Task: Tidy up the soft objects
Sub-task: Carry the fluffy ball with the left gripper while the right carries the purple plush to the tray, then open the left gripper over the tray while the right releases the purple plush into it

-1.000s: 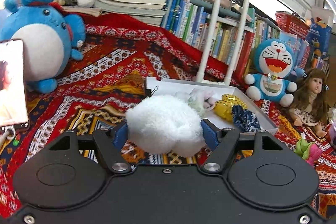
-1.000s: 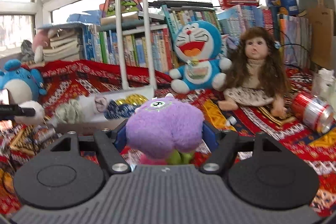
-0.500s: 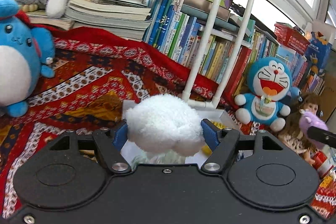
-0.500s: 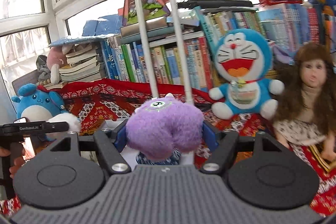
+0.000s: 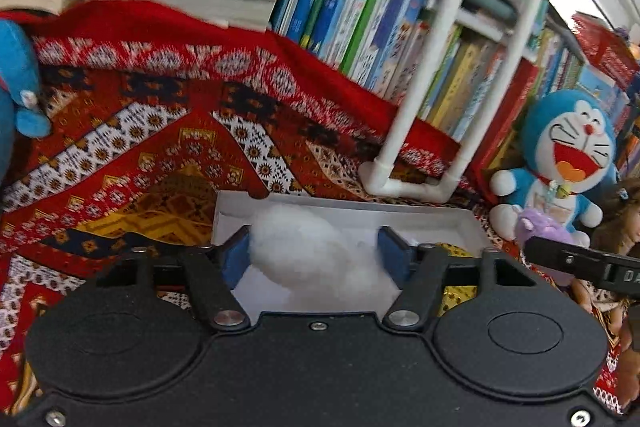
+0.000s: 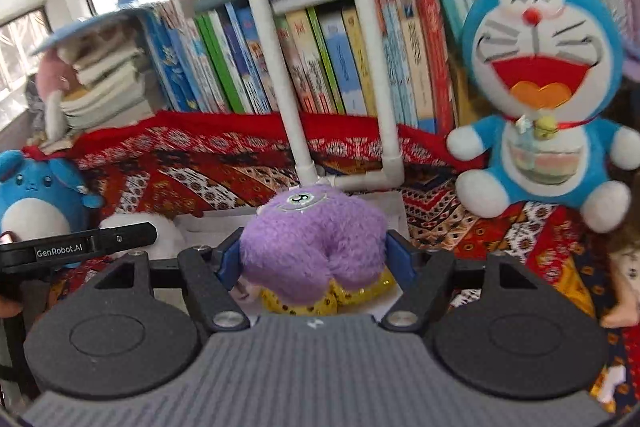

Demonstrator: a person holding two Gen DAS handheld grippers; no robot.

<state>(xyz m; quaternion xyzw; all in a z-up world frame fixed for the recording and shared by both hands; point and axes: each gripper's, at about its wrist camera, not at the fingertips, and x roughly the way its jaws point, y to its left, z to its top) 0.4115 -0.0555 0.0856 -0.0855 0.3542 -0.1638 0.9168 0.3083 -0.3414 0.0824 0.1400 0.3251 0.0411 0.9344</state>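
Note:
My left gripper (image 5: pixel 314 257) is shut on a white fluffy ball (image 5: pixel 316 251) and holds it over the left part of the white box (image 5: pixel 440 217). My right gripper (image 6: pixel 314 259) is shut on a purple plush toy (image 6: pixel 316 243) with one eye on top, held over the same box (image 6: pixel 394 209). A gold sequinned soft item (image 6: pixel 344 297) lies in the box under the purple toy and shows in the left wrist view (image 5: pixel 460 293). The right gripper and purple toy (image 5: pixel 540 231) show at the right of the left wrist view; the left gripper's arm (image 6: pixel 76 249) shows at the left of the right wrist view.
A white pipe frame (image 5: pixel 424 183) stands just behind the box. Behind it runs a row of books (image 6: pixel 320 67). A Doraemon plush (image 6: pixel 540 87) sits to the right, a blue round plush (image 6: pixel 36 199) to the left. A patterned red cloth (image 5: pixel 160 131) covers the surface. A doll (image 5: pixel 624 219) sits far right.
Both grippers have moved forward and down toward the white box, still holding their toys. The two grippers have come closer together.

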